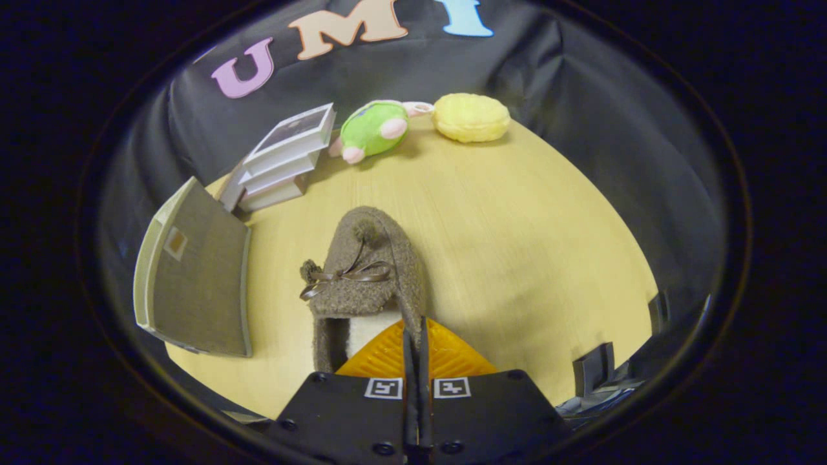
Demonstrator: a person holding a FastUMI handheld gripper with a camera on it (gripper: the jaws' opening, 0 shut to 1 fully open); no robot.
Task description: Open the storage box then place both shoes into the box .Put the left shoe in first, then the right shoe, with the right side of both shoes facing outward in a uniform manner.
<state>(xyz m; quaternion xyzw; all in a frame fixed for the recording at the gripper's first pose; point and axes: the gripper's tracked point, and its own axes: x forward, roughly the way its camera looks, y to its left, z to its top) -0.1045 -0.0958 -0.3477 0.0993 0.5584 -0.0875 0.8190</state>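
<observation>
A brown fuzzy shoe (368, 258) with a ribbon bow and pompoms lies just ahead of my fingers, its toe pointing away from me and its pale lining showing at the opening. My gripper (415, 330) is shut, and its two fingers pinch the thin right-hand wall of the shoe's opening. The grey fabric storage box (200, 284) stands to the left of the shoe, one broad grey face with a small tag turned toward me. Whether that face is a lid or a side, I cannot tell.
The shoe and box rest on a light wooden table (530, 245). Beyond the shoe are a stack of books (284, 158), a green plush toy (375, 129) and a yellow plush cushion (470, 117). Black cloth walls ring the table.
</observation>
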